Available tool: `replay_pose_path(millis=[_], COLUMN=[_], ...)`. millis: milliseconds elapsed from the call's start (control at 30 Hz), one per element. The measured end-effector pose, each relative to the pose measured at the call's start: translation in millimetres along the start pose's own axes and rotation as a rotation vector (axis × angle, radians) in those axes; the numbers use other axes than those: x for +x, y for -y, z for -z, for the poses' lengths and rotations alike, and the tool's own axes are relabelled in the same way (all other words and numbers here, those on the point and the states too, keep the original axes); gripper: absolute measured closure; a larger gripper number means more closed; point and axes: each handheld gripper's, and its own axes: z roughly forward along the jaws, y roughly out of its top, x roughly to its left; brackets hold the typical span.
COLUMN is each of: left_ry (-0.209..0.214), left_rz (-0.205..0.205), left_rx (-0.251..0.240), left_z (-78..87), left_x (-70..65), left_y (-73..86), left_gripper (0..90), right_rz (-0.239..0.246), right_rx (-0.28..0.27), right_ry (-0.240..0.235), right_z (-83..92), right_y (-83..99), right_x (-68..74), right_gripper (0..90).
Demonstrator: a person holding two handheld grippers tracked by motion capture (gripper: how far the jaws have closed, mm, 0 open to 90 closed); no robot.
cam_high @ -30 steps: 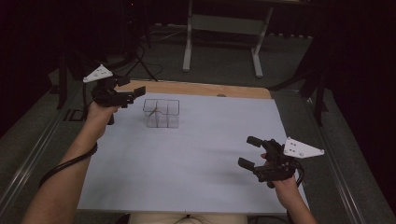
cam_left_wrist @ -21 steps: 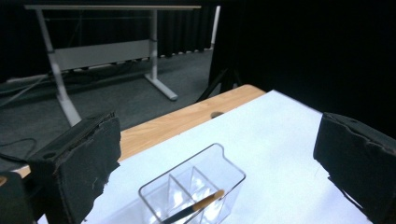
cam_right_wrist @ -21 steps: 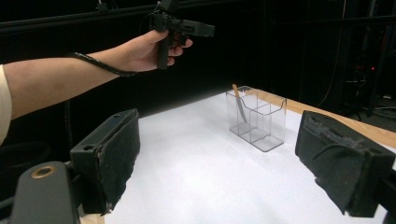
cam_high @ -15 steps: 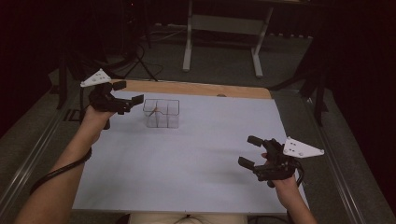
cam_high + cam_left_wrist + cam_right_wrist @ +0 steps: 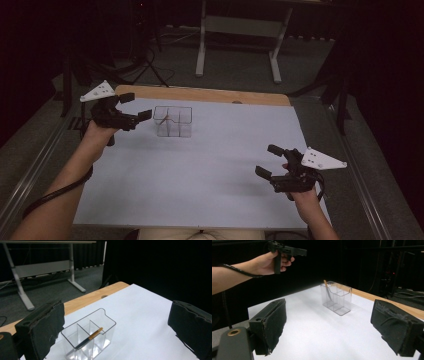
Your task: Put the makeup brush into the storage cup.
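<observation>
Our left gripper [image 5: 135, 106] has just been opening and now hangs released beside the clear divided box [image 5: 173, 121], nothing between its pads. The pen [image 5: 89, 338] leans inside a compartment of that box at the sheet's far left. Our right gripper [image 5: 270, 161] rests spread wide and empty, well apart near the right edge.
</observation>
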Motion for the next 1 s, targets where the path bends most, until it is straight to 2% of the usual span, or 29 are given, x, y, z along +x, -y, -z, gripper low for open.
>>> replay_pose_path(millis=[267, 467, 1000], left_ry=[0.037, 0.065, 0.098], left_rz=[-0.008, -0.009, -0.004], left_rx=[-0.028, -0.026, -0.025], left_z=[6.9, 11.4, 22.4], left_x=[-9.5, -16.5, -32.8], left_y=[3.6, 11.0, 33.5], left_gripper=[1.7, 1.7, 1.8], right_rz=[-0.006, -0.009, -0.017], right_rx=[0.001, 0.008, 0.009], right_ry=[0.013, 0.015, 0.01], right_z=[-0.2, -0.6, -1.6], right_y=[2.6, 4.2, 7.0], right_x=[-0.8, -1.6, -2.4], right_gripper=[13.2, 13.2, 13.3])
